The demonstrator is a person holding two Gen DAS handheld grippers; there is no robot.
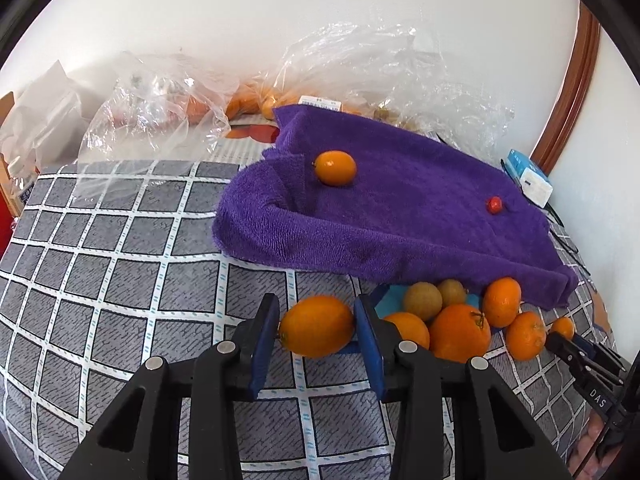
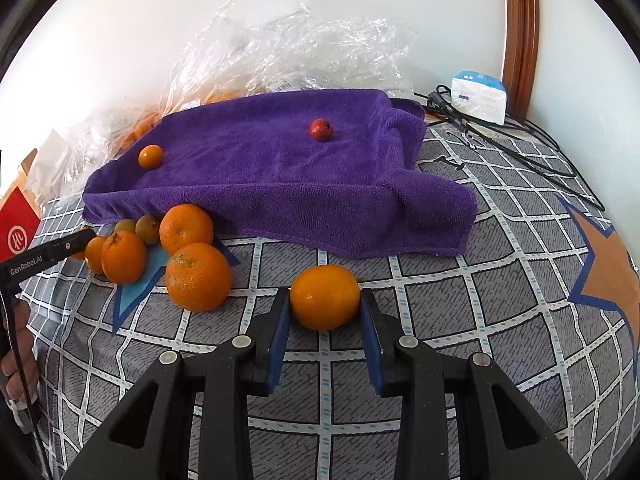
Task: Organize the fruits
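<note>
In the left wrist view my left gripper [image 1: 316,308] is shut on an oval orange fruit [image 1: 316,330] resting on the checked cloth, with both blue pads against its sides. My right gripper [image 2: 325,298] is shut on a round mandarin [image 2: 325,300] that also sits on the cloth. Between the two lies a pile of mandarins [image 1: 460,334] [image 2: 198,276] with two brownish round fruits [image 1: 422,301] [image 2: 147,229]. Behind them a purple towel [image 1: 400,216] [image 2: 280,176] carries a small orange fruit [image 1: 335,167] [image 2: 151,156] and a small red fruit [image 1: 495,204] [image 2: 321,129].
Crumpled clear plastic bags [image 1: 160,108] [image 2: 288,48] holding more oranges line the wall behind the towel. A tissue pack [image 2: 478,96] and black cables [image 2: 520,136] lie at the back right by a wooden door frame [image 2: 520,20]. A red box [image 2: 18,228] stands at the left.
</note>
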